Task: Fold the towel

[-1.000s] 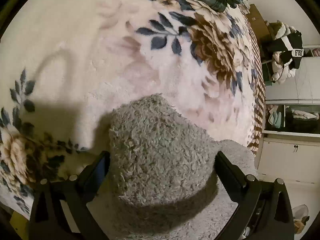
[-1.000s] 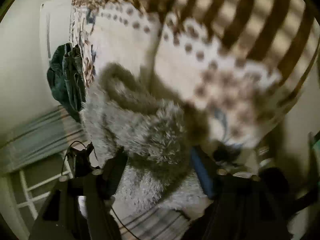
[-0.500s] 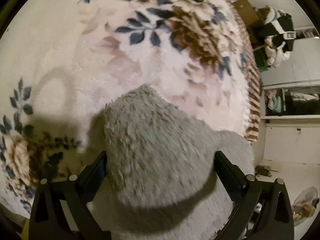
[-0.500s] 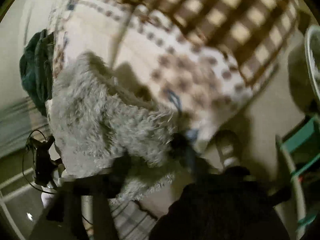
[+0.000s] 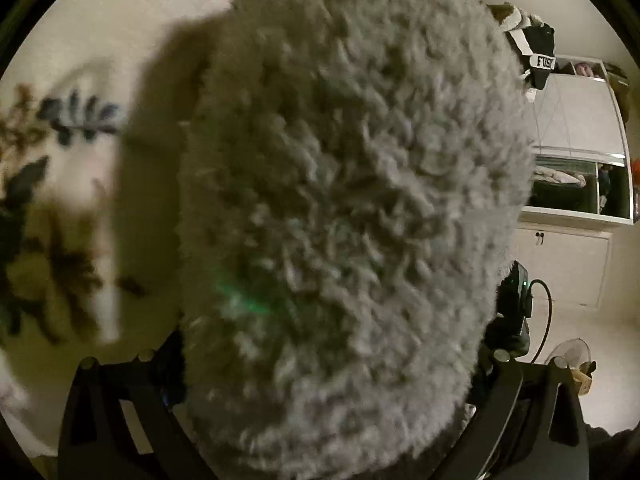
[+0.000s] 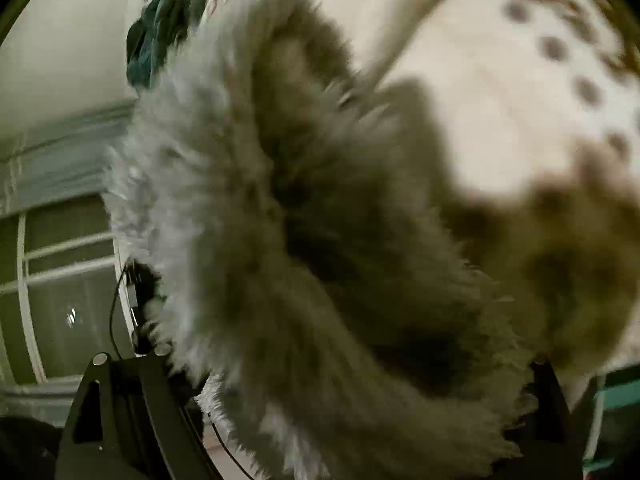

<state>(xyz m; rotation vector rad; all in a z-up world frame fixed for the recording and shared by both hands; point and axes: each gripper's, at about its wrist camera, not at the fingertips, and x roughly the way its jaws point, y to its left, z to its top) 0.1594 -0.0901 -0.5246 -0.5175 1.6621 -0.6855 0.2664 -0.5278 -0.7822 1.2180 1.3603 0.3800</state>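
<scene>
A shaggy grey towel (image 5: 352,208) bulged between the left gripper (image 5: 328,364); its grip couldn't be judged. The right gripper (image 6: 340,380) was opening wide around towel, likely releasing the fold onto the cream floral blanket (image 5: 80,80).

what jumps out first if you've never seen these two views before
A shaggy grey towel swamps both views, bulging up between the fingers of the left gripper and the right gripper, whose jaws are opening. Behind it lies a cream floral blanket, blurred at the left of the left wrist view. A dark green cloth bundle sits at the top left of the right wrist view.
</scene>
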